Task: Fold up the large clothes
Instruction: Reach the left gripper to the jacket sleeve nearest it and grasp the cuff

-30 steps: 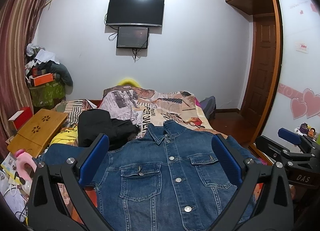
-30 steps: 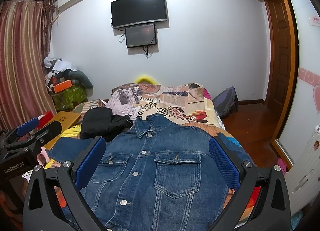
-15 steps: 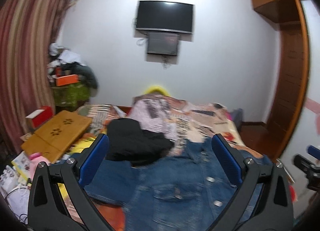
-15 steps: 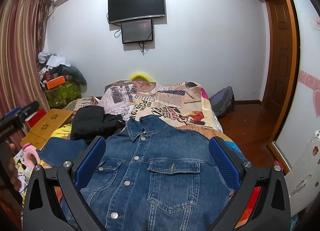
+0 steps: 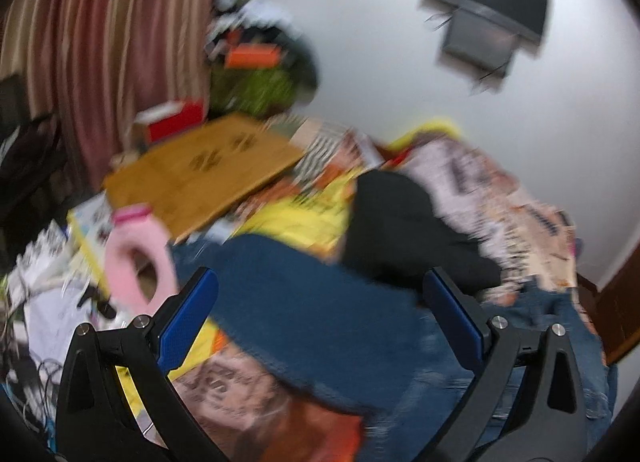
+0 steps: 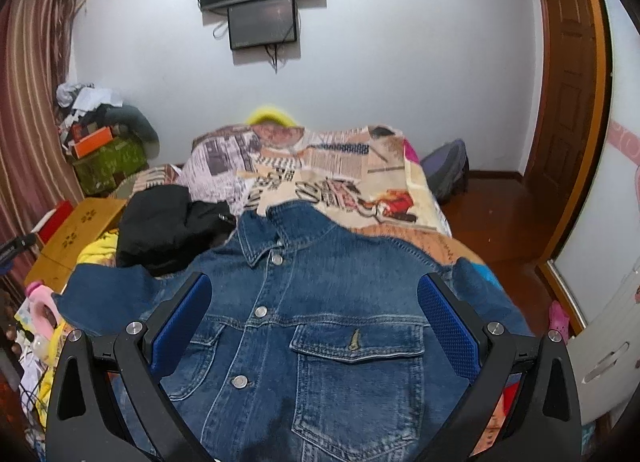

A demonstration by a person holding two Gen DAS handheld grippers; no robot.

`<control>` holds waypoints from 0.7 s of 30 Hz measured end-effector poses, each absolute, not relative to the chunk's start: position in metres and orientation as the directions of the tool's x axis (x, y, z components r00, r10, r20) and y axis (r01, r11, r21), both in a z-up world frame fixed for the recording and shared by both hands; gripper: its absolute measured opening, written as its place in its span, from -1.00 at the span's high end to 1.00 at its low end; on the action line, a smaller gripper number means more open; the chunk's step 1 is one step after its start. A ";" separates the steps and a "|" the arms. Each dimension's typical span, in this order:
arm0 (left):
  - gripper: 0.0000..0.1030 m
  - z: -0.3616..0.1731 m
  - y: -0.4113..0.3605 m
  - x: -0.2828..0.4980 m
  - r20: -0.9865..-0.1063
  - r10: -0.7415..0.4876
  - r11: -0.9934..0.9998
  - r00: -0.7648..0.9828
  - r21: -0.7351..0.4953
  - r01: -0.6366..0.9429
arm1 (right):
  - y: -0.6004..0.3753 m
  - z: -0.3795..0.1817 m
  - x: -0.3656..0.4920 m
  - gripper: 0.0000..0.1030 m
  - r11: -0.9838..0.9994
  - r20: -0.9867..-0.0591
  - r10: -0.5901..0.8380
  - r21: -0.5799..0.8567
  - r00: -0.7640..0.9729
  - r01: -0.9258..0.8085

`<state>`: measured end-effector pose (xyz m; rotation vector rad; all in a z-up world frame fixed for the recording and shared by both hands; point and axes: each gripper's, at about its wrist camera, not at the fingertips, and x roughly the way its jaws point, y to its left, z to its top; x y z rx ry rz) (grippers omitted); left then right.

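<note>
A blue denim jacket (image 6: 332, 326) lies front up and buttoned on the bed, collar toward the far wall. Its left sleeve (image 5: 304, 302) stretches out to the left over the bedding; this view is blurred. My left gripper (image 5: 320, 310) is open and empty, hovering above that sleeve. My right gripper (image 6: 314, 316) is open and empty above the jacket's chest, over the right chest pocket (image 6: 356, 346). A tip of the left gripper (image 6: 14, 248) shows at the left edge of the right wrist view.
A black garment (image 6: 168, 230) lies on the bed left of the collar. A wooden lap table (image 5: 200, 174) and a pink bottle (image 5: 136, 258) sit left of the bed. The patterned quilt (image 6: 320, 174) covers the bed. A backpack (image 6: 448, 170) and wooden door (image 6: 568, 74) are at right.
My left gripper has swung left and tilted down, from over the jacket's body to over its left sleeve. My right gripper has moved slightly closer over the chest. Both stayed open.
</note>
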<state>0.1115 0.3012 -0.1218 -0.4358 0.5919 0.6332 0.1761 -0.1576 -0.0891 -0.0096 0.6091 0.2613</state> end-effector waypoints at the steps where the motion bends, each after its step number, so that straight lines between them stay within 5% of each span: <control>1: -1.00 -0.133 0.314 0.111 -0.659 0.408 0.710 0.632 -0.205 -0.673 | -0.156 -0.093 0.179 -0.99 0.967 -0.580 0.238 0.067 0.779 -0.245; 7: -1.00 -0.206 0.377 0.112 -0.772 0.282 0.623 0.570 -0.304 -0.720 | -0.150 -0.110 0.190 -0.99 0.968 -0.647 0.223 0.060 0.729 -0.243; 12: -0.78 -0.252 0.404 0.106 -0.829 0.128 0.529 0.544 -0.406 -0.745 | -0.147 -0.118 0.198 -0.99 0.969 -0.679 0.211 0.051 0.703 -0.242; 21: -0.49 -0.291 0.421 0.112 -0.829 0.014 0.446 0.558 -0.495 -0.746 | -0.137 -0.125 0.207 -0.99 0.965 -0.700 0.216 0.048 0.680 -0.258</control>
